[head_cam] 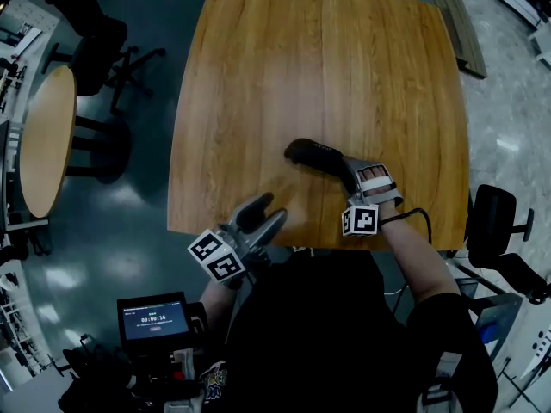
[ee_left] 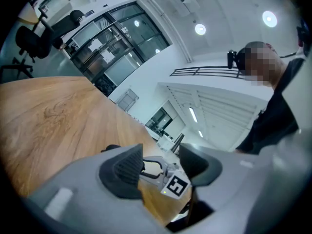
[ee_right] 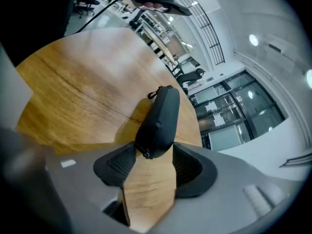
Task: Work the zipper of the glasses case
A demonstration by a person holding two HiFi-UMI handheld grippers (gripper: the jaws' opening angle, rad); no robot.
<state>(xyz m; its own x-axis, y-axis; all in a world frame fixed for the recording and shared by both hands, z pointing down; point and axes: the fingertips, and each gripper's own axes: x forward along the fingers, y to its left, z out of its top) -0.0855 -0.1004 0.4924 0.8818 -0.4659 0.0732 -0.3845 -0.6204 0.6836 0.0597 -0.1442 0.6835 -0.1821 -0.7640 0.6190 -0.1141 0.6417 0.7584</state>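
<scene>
the glasses case (head_cam: 314, 155) is seen lying on the wooden table (head_cam: 327, 58), close to the near edge and a little right of that edge's middle, well apart from every corner. its near end is clenched between the pads of the right gripper (head_cam: 350, 175) – in the right gripper view the case's tapered end (ee_right: 160, 118) is pressed at the pad tips, with the rest stretched away over the wood. the left gripper (head_cam: 269, 212) is held at the near edge, left of the case and apart from it. its jaws are released – nothing is held between them, and the right gripper's marker cube (ee_left: 174, 185) is seen through the gap.
</scene>
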